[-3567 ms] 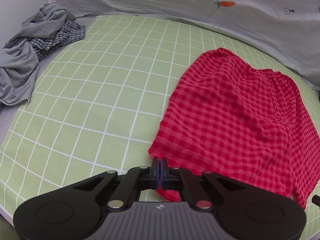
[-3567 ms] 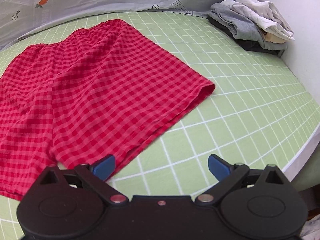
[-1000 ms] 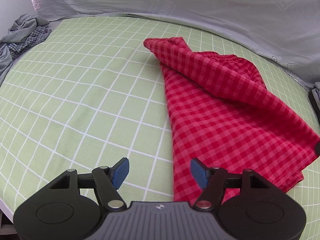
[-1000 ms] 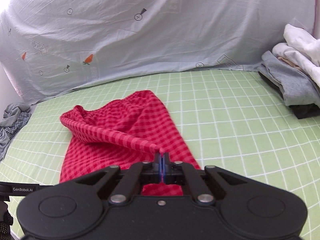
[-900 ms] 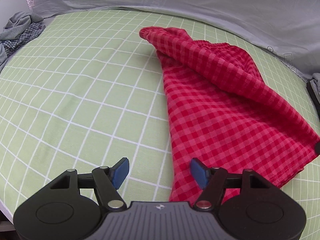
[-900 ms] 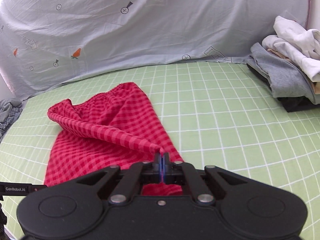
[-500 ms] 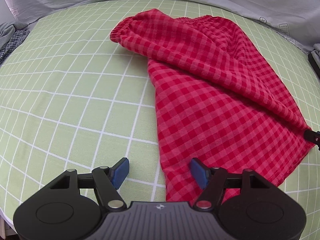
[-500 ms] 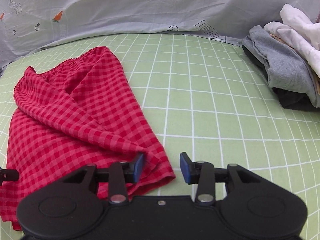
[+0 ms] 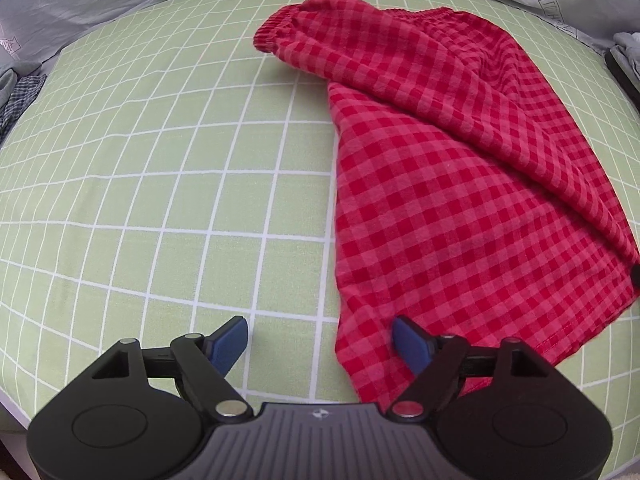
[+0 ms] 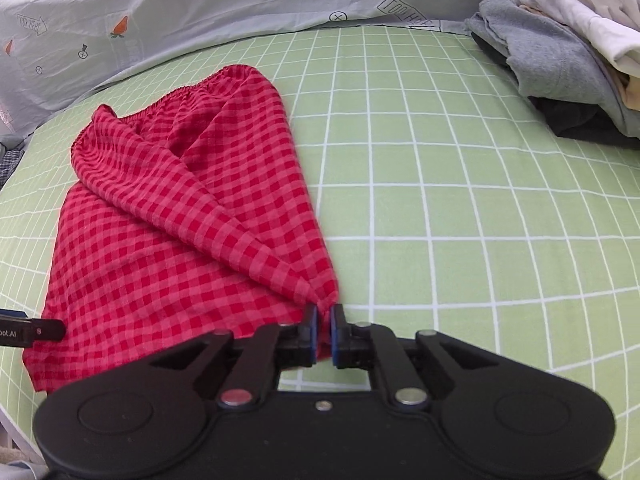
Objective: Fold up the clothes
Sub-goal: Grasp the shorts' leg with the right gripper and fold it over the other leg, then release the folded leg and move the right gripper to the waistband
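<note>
Right tool (image 10: 323, 330) re-closed on red checked shorts (image 9: 460, 184) hem corner; left tool (image 9: 320, 342) open; waistband far, hems near.

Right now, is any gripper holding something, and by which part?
The right gripper pinches the red checked shorts at a hem corner. The left gripper is open, holding nothing.

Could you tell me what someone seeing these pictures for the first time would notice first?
The red checked shorts stand out at once, lying folded over themselves in the middle of the green grid sheet. The right gripper pinches their near corner, while the left gripper is open at their near left edge. A stack of folded grey and white clothes sits at the far right.
</note>
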`<state>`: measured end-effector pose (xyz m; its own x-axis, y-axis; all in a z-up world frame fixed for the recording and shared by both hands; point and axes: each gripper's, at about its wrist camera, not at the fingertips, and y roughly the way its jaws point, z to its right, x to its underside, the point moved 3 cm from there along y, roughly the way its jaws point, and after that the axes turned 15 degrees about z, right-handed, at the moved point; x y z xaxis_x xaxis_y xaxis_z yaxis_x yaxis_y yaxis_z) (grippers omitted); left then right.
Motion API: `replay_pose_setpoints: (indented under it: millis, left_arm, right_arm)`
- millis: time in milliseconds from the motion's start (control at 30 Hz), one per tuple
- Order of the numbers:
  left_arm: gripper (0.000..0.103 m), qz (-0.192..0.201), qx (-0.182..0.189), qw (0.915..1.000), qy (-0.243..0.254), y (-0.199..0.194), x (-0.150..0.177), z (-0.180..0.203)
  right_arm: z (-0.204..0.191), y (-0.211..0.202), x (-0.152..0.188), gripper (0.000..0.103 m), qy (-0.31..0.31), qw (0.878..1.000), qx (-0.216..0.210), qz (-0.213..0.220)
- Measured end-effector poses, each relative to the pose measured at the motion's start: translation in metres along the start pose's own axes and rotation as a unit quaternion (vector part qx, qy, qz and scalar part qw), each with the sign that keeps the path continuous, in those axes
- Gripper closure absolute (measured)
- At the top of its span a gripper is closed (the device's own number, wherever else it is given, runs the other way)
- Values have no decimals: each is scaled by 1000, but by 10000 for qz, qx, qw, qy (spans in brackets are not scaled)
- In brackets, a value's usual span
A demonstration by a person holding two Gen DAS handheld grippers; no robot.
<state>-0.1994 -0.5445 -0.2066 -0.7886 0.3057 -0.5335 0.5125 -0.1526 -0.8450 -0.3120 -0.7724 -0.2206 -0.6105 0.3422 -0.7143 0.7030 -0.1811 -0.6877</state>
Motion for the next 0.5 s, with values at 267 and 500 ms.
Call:
replay_pose_setpoints:
  millis: [267, 500]
  left_arm:
    - [23, 150, -96, 9985, -518, -1, -23, -23]
    - [23, 235, -269, 9963, -784, 8, -38, -44]
  right_arm:
    - [-30, -3, -35, 3, -1053, 9891, 547, 866]
    - [-84, 31, -58, 0, -1814, 9772, 132, 1100]
